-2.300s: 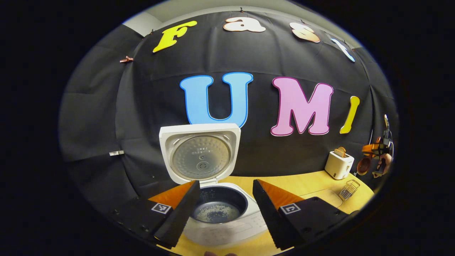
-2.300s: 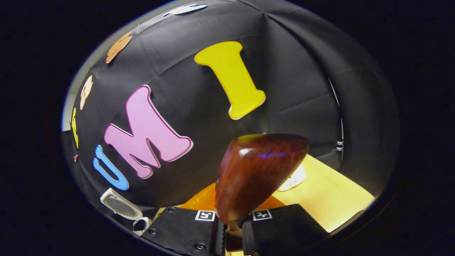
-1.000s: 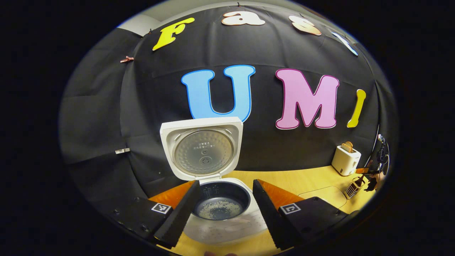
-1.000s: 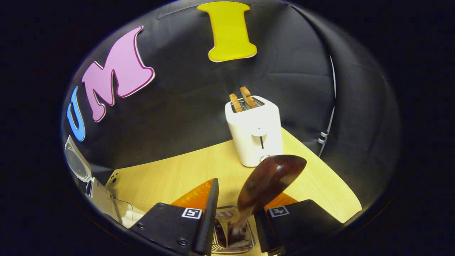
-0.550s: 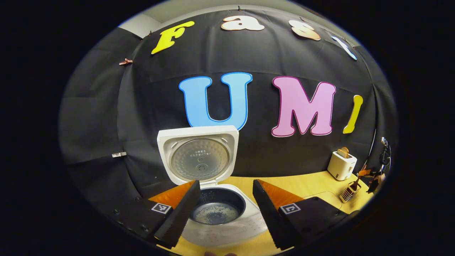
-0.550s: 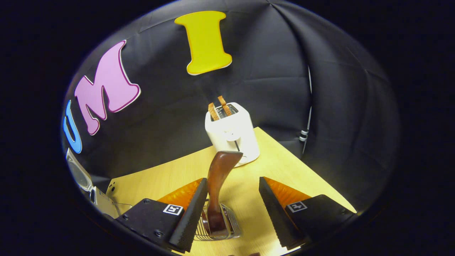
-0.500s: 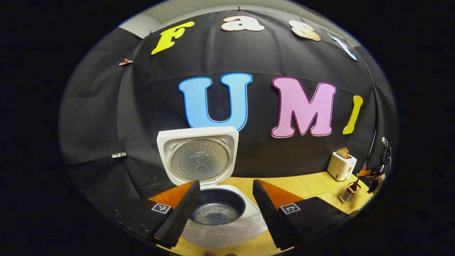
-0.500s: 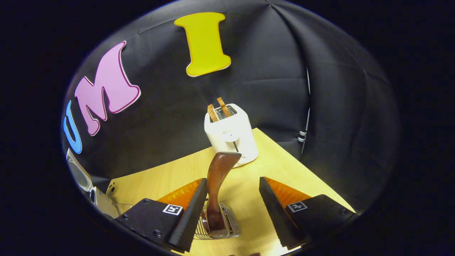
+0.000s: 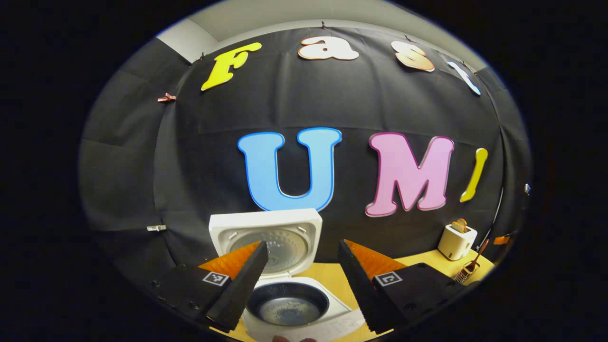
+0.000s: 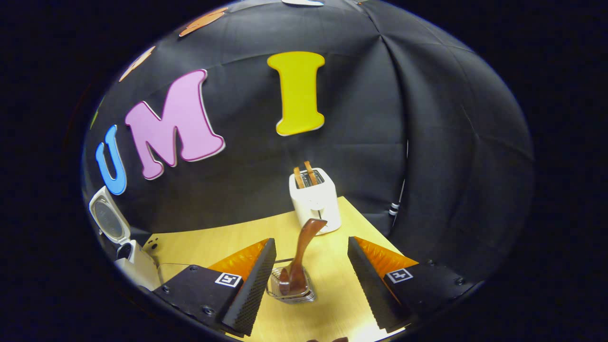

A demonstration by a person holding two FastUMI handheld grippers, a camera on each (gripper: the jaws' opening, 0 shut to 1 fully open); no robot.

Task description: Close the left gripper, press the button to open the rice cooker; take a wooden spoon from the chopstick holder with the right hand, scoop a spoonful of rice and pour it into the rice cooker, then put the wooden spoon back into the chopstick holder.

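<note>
The white rice cooker [image 9: 304, 323] stands with its lid [image 9: 266, 237] up; a thin layer of rice lies in its dark inner pot [image 9: 287, 304]. My left gripper [image 9: 301, 280] hangs open above and in front of the pot. In the right gripper view the brown wooden spoon [image 10: 300, 259] stands handle-down in the wire chopstick holder [image 10: 290, 287], bowl end leaning toward the toaster. My right gripper [image 10: 311, 275] is open, fingers apart on either side of the spoon and pulled back from it. The rice cooker [image 10: 130, 259] sits at the far left of that view.
A white toaster [image 10: 316, 199] with two slices of bread stands on the yellow table [image 10: 228, 247] behind the holder. The left gripper view has the toaster [image 9: 456, 240], holder [image 9: 463, 274] and spoon at far right. A clear container's edge [image 10: 164, 270] lies between cooker and holder.
My right gripper opened and let go of the spoon, which now rests in the holder, then drew back and up. The left gripper tilted upward, so the cooker sits lower in view.
</note>
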